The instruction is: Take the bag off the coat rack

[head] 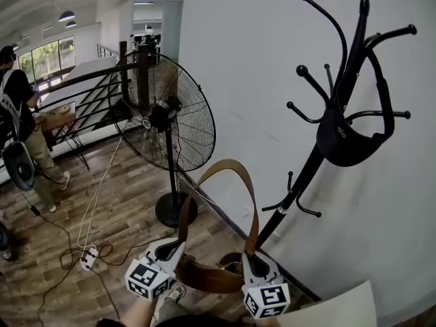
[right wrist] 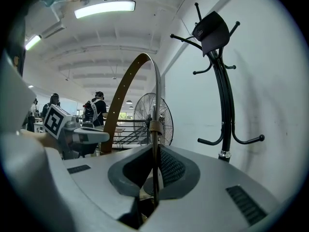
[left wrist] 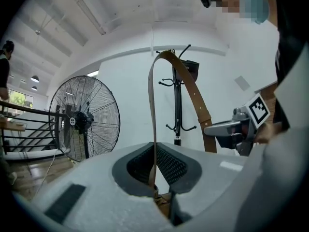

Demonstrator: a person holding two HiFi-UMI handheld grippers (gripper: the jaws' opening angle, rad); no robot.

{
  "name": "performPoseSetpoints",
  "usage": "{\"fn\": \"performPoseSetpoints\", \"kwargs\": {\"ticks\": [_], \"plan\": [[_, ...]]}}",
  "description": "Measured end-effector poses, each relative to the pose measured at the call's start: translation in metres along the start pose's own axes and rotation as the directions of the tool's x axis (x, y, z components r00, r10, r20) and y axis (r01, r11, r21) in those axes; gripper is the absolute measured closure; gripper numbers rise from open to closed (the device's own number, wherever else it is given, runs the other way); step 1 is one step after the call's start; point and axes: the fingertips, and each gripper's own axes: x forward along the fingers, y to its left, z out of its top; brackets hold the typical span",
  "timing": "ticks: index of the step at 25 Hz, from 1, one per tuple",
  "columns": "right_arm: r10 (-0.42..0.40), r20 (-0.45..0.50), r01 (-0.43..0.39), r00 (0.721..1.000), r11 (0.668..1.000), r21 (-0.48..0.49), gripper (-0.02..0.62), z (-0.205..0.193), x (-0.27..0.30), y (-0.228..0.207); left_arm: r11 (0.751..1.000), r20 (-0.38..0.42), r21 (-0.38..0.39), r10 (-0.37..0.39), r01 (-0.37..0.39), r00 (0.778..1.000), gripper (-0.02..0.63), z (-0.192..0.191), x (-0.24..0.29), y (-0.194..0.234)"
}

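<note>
Low in front of the black coat rack and clear of its hooks, the brown bag is hanging between the two grippers, with its strap arching up above them. The left gripper is pinching one side of the strap with its jaws nearly together, and the right gripper is clamping the other side the same way, the thin leather standing on edge between each pair of jaws. A black item is hanging on the rack's upper hooks, while a pedestal fan is standing on the wooden floor to the left.
</note>
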Motion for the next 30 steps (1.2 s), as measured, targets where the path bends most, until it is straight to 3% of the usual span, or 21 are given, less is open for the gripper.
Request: {"fn": "performPoseSetpoints", "kwargs": {"ticks": [13,30], "plan": [[0.082,-0.073,-0.081,0.994,0.997,0.02,0.568,-0.032,0.006,0.019,0.998,-0.046,-0.028,0.046,-0.047,0.998,0.586,-0.024,-0.014,0.004],[0.067,-0.075,-0.066,0.995,0.998,0.021,0.568,-0.038,0.015,0.025,0.998,-0.073,-0.036,0.047,-0.05,0.996,0.586,-0.036,-0.018,0.011]]}}
